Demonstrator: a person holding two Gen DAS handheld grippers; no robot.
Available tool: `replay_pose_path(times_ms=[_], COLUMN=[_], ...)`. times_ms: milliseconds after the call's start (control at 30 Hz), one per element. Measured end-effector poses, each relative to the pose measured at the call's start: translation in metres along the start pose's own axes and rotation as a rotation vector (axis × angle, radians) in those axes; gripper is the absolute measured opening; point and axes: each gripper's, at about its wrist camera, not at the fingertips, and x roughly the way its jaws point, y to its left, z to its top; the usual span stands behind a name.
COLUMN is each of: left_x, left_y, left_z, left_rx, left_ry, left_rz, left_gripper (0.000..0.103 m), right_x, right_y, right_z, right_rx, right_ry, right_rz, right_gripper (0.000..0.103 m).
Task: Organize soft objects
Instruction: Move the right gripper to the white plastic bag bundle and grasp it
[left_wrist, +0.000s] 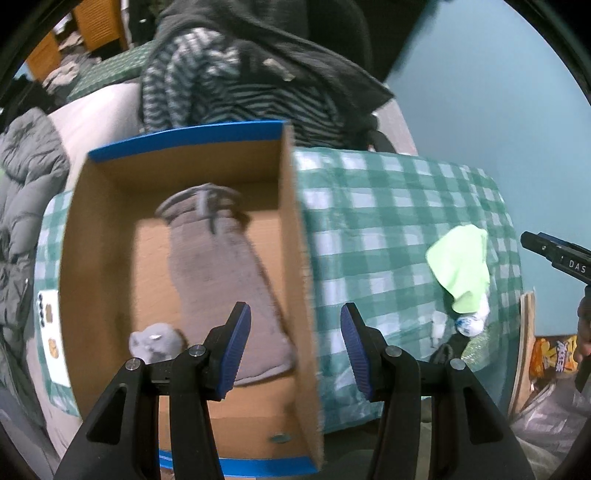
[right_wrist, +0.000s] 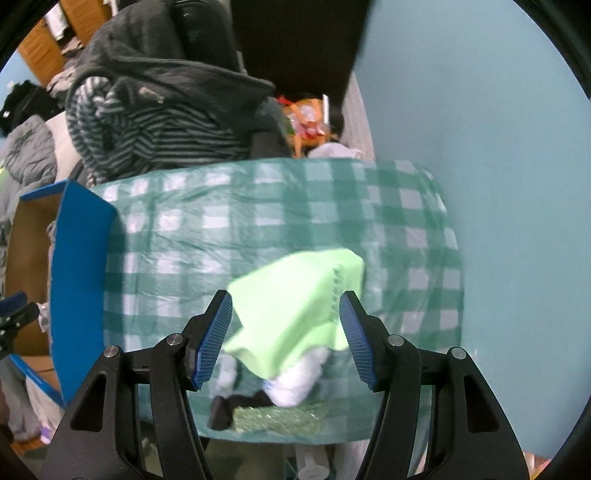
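The left tongs (left_wrist: 295, 347) hang with jaws apart and empty above the right wall of an open cardboard box (left_wrist: 299, 258) on the green-checked table (left_wrist: 388, 206). Inside the box, below and left of the tongs, lie a long grey-brown cloth (left_wrist: 221, 266) and a small grey soft piece (left_wrist: 157, 341). The right tongs (right_wrist: 286, 336) also stand apart, gripping nothing, poised over a lime-green cloth (right_wrist: 295, 295) on the table well right of the box. The green cloth drapes over a white bundle (right_wrist: 295, 384), mostly hiding it; a dark item (right_wrist: 225, 406) and a glittery green piece (right_wrist: 277, 419) sit at the table's near edge, blurred and hard to identify. Striped and dark clothing (left_wrist: 236, 81) is heaped behind the box.
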Motion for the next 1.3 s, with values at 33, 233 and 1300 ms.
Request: replay_pose_path(times_ms=[33,233,1300], left_x=[0.001,0.011,0.111], left_y=[-0.008,-0.046,-0.163], left_z=[0.001,0.003,0.016], left_rx=[0.021,0.118,0.362], left_ry=[0.001,0.018,0.088], left_rz=[-0.003,-0.019,-0.041], left_gripper=[0.052,0.052,0.053], right_x=[0.0,0.004,0.102], right_y=[-0.007,-0.031,-0.041], right_z=[-0.004,-0.027,-0.092], right_rx=[0.015,0.093,0.14], right_ry=[0.005,0.034,0.175], right_rz=[-0.003,0.001,0.135], right_gripper=[0.06,0.061,0.061])
